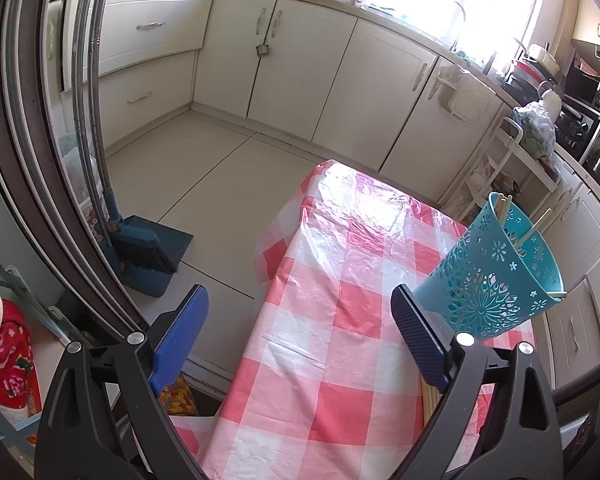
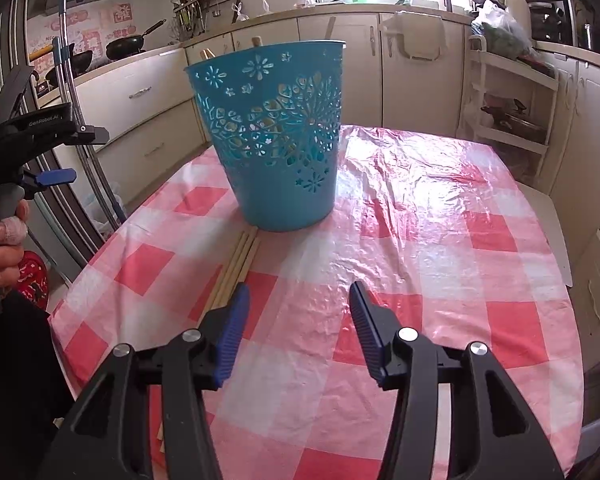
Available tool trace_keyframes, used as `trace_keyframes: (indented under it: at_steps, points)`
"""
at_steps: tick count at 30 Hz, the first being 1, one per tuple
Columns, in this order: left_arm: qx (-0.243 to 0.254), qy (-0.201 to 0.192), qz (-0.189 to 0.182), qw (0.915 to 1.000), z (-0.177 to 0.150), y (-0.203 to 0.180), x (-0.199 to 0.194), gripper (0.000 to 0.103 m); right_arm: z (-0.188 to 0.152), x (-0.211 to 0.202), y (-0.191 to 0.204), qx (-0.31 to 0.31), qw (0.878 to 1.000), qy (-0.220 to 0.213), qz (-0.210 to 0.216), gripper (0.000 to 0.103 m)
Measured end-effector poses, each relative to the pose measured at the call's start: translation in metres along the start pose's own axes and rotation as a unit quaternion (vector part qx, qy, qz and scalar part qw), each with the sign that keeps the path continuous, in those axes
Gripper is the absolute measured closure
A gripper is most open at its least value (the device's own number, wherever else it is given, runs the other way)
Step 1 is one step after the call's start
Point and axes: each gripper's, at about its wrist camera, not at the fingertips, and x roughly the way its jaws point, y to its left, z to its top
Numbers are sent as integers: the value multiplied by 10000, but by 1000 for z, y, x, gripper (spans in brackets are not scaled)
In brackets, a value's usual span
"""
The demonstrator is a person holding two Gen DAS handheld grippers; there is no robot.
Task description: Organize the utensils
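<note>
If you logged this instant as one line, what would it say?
right gripper: open, empty, beside chopsticks | left gripper: open, empty | basket: upright on table, some chopsticks inside

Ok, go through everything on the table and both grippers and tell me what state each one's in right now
Teal basket: upright on the checked tablecloth, a few chopsticks standing inside.
Loose chopsticks: lying flat in a bundle beside the basket's base, not yet put away.
Left gripper: jaws wide open, empty.
Right gripper: jaws open, empty, over the cloth just right of the loose chopsticks.
</note>
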Motion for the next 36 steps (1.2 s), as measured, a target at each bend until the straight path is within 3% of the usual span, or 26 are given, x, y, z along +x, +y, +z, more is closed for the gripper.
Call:
trace_keyframes:
  at_steps: [36]
  points:
    - [64,52,21,10000,-5,-2,2,12,-2,2,3,-80,9999,66,-16,49]
